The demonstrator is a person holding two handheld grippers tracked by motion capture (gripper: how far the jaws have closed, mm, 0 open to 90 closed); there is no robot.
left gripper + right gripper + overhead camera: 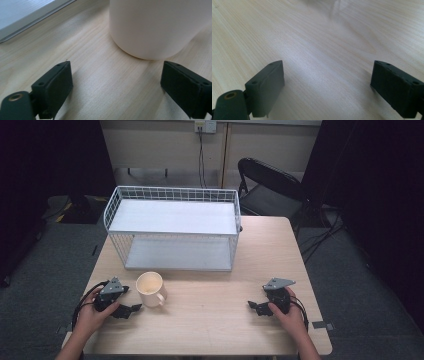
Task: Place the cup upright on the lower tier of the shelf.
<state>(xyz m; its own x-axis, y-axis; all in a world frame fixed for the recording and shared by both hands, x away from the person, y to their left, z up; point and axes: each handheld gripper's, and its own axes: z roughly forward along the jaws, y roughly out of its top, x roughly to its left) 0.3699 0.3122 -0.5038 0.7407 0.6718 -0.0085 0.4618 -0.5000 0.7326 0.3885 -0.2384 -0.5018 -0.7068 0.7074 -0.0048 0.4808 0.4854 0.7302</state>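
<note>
Mug: a cream ceramic mug [150,288] stands upright on the wooden table [215,320], just in front of the wire rack, handle turned toward the person and to the right.
Left gripper: the left gripper [131,309] lies low on the table at the near left, jaws spread wide and holding nothing; in the left gripper view the mug [157,27] sits just ahead of the gap, not between the jaws and not touching them.
Right gripper: the right gripper [255,306] rests at the near right, well apart from the mug, jaws wide apart over bare wood.
Rack: a white wire shelf rack [172,227] with two flat shelves sits at the far middle of the table.
Behind: a black folding chair [267,187] stands past the table's far right corner.
</note>
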